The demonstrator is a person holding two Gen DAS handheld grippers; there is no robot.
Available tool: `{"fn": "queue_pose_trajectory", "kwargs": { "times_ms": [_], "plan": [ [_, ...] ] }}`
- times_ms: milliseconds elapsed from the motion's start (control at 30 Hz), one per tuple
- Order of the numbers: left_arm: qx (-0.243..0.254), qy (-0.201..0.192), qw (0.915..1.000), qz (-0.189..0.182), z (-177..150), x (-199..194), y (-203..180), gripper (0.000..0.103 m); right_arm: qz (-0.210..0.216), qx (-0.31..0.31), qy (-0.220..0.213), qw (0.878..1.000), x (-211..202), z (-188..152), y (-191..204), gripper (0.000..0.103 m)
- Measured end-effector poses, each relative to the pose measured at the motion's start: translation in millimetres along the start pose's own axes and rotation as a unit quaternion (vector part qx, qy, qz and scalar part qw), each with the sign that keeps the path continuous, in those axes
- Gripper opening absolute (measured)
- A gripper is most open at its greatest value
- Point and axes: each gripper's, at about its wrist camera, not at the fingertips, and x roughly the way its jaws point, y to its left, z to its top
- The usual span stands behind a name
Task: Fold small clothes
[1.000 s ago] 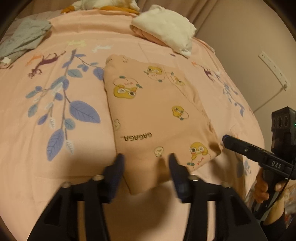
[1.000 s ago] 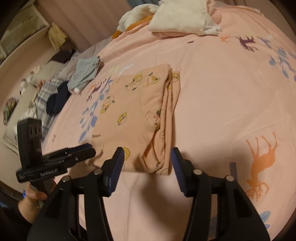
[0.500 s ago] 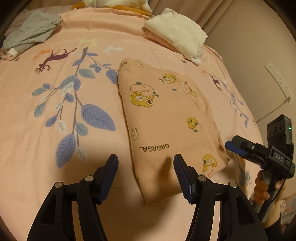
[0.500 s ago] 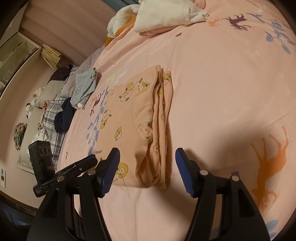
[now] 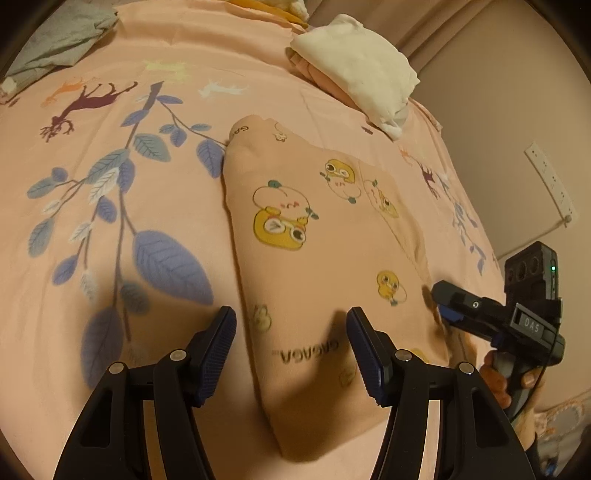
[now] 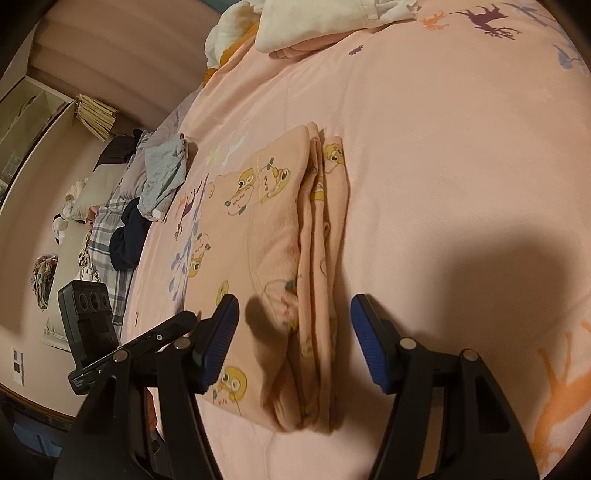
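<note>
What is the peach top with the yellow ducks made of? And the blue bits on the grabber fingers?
The duck-print garment looks like soft matte knit, probably cotton: its stacked edges bend limply without shine. The blue pads look like ribbed rubber or soft plastic, judging by fine grooves, though that is uncertain.

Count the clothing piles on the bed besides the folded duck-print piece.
2: a white and pink stack at the far right of the bedspread, a grey garment at the far left. More may lie out of view.
</note>
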Motion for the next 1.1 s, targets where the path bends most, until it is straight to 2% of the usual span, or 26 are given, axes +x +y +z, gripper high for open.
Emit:
{"fn": "queue_pose_trajectory", "kwargs": {
  "times_ms": [167,1100],
  "plan": [
    [-0.004,0.003,0.9999,-0.012,8,7,-2,0.060,0.005,-0.001,0.002,1.000,7,9,0,0.064],
    [0.008,0.008,0.9996,-0.027,27,24,-7,0.061,0.019,-0.026,0.008,0.999,41,34,14,0.063]
  ]
}}
